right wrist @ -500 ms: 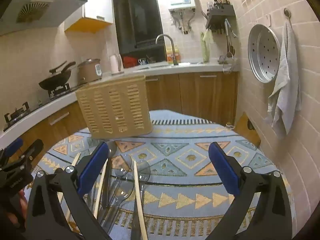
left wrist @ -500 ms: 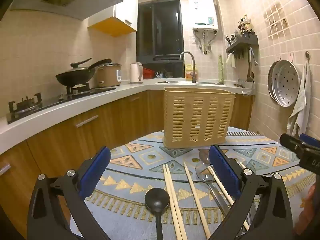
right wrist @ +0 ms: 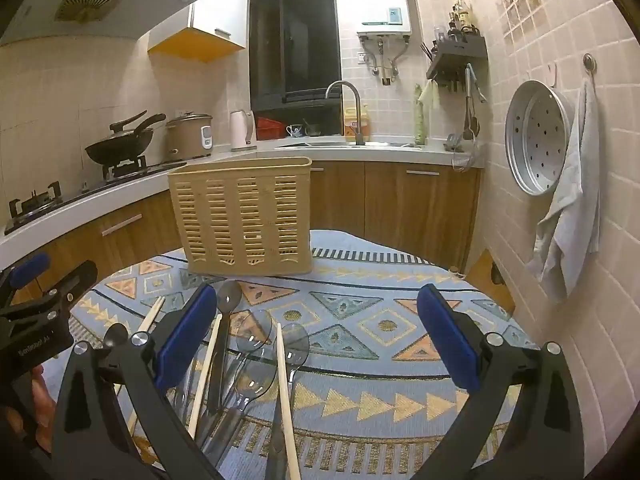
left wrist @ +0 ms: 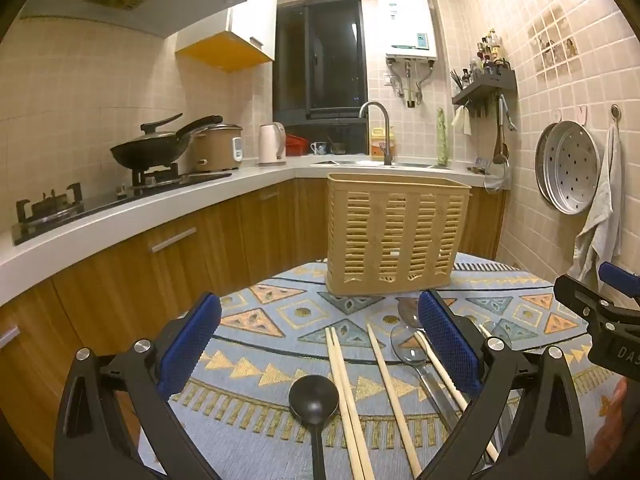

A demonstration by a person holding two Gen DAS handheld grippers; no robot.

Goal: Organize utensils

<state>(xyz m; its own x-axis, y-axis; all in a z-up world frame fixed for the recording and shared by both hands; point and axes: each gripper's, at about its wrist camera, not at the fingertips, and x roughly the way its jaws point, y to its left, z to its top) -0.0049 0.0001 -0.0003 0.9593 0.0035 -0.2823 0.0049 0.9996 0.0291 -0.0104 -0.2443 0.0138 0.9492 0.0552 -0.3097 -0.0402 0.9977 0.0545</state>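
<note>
- Beige slotted plastic utensil basket (left wrist: 396,236) upright at the 12 o'clock edge of the patterned tablecloth (left wrist: 280,344), nothing showing above its rim.
- Left gripper (left wrist: 320,344) hovering low over the cloth, blue pads spread fully apart, gripping nothing.
- Below it, toward 6 o'clock: black spoon (left wrist: 314,396), bowl facing up; just at its 3 o'clock, paired wooden chopsticks (left wrist: 344,384), then a single chopstick (left wrist: 390,384).
- Clear plastic spoons (left wrist: 412,354) and a dark metal spoon (left wrist: 408,308) at 3 o'clock, partly hidden behind the right-hand pad.
- Right gripper (right wrist: 316,332) likewise gaping wide and empty, over bare cloth.
- Loose chopstick (right wrist: 286,392) and clear spoons (right wrist: 256,344) at 7 o'clock in the right wrist view, overlapping in a heap.
- Hanging steamer tray (right wrist: 536,136) and towel (right wrist: 572,208) on the wall at 2 o'clock.
</note>
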